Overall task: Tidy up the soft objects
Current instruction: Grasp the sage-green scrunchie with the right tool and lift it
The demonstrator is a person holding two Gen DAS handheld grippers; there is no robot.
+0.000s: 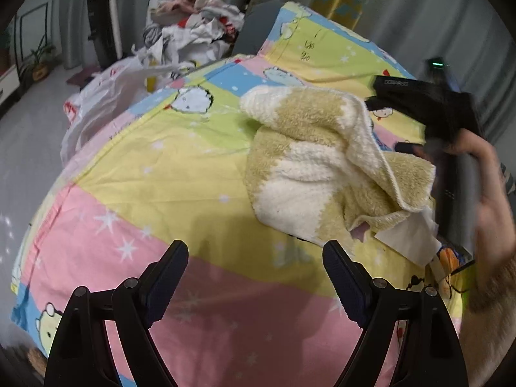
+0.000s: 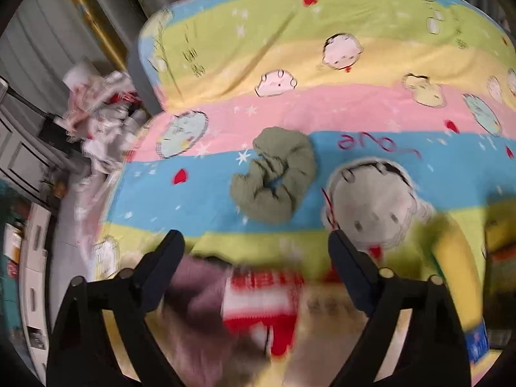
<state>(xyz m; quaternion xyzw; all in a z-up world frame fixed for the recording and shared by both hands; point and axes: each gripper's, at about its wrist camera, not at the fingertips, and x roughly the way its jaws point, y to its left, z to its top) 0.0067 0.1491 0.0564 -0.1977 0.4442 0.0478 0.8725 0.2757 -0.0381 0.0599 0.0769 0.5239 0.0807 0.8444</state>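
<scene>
From the left wrist: left gripper [image 1: 254, 274] hanging jaws apart and empty over the pink band of the bed cover [image 1: 154, 167]. Ahead and to the right of it, a crumpled fleece towel [image 1: 322, 164], tan and cream in blotches, heaped with folds and a raised flap, resting on the bed. Likely light, limp and plush, prone to sag and unfold once lifted; best pinched on a doubled fold or the thick near edge just beyond the right finger, not on a single loose corner. Farther right, a hand [image 1: 490, 213] around the blurred black body of the right gripper [image 1: 429, 109], close beside the towel's far edge. From the right wrist: jaws well apart, nothing pressed between the pads, though blurred red-and-white and purplish fabric [image 2: 258, 306] lies below them; whether touched, impossible to tell. Ahead of the fingers, an olive-green cloth [image 2: 274, 180], bunched in a curl on the blue stripe, small, soft and wrinkled; probably easy to gather by clamping across its thickest bunch.
</scene>
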